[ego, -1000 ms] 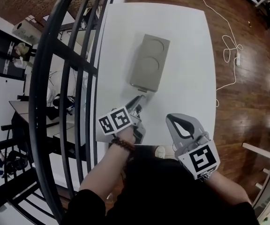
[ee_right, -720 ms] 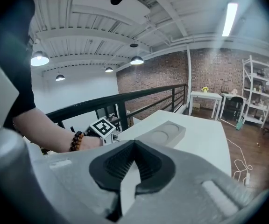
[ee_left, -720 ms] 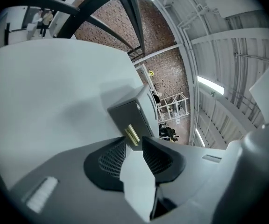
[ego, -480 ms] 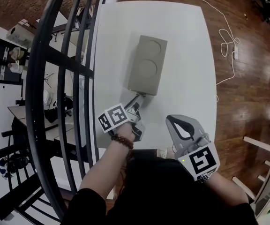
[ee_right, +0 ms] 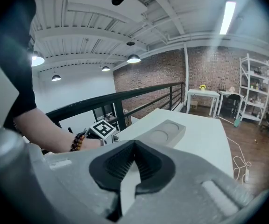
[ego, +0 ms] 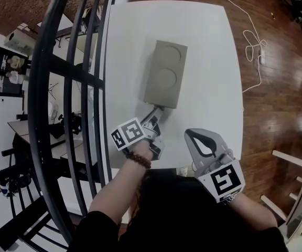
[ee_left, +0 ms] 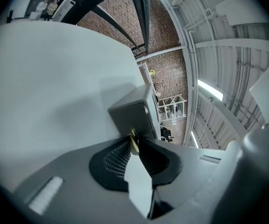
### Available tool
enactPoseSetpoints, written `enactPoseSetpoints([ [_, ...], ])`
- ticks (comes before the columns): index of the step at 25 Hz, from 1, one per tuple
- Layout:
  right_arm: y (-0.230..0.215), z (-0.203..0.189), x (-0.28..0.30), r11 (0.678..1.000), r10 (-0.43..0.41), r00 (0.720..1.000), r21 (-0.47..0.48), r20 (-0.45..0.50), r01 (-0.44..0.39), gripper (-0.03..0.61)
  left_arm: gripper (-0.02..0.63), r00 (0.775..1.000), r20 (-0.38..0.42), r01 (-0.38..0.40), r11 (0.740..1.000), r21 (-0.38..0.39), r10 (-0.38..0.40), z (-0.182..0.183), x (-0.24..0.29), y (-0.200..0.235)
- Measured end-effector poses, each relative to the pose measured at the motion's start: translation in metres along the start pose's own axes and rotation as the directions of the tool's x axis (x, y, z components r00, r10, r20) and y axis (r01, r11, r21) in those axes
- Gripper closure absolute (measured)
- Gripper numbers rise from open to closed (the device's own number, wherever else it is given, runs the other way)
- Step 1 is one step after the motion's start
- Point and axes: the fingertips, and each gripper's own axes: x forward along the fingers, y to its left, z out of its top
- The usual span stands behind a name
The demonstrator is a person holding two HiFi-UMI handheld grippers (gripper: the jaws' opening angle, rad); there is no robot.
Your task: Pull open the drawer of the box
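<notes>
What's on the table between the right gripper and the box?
Nothing: only bare white table lies between the right gripper and the box, as the head view shows.

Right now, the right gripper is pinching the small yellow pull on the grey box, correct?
No, it is the left gripper, not the right. The left gripper view shows its jaws, which have just been closing, pinching the small yellow pull on the grey box.
</notes>
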Motion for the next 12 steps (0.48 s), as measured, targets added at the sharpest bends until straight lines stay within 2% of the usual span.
enactPoseSetpoints([
  [12, 0.011, 0.003, -0.012, 1.0, 0.025, 1.0, -0.012, 0.017, -0.025, 0.586, 0.548, 1.0, 0.007, -0.019, 1.0, -0.01, 0.019, -0.006, -0.01, 0.001],
])
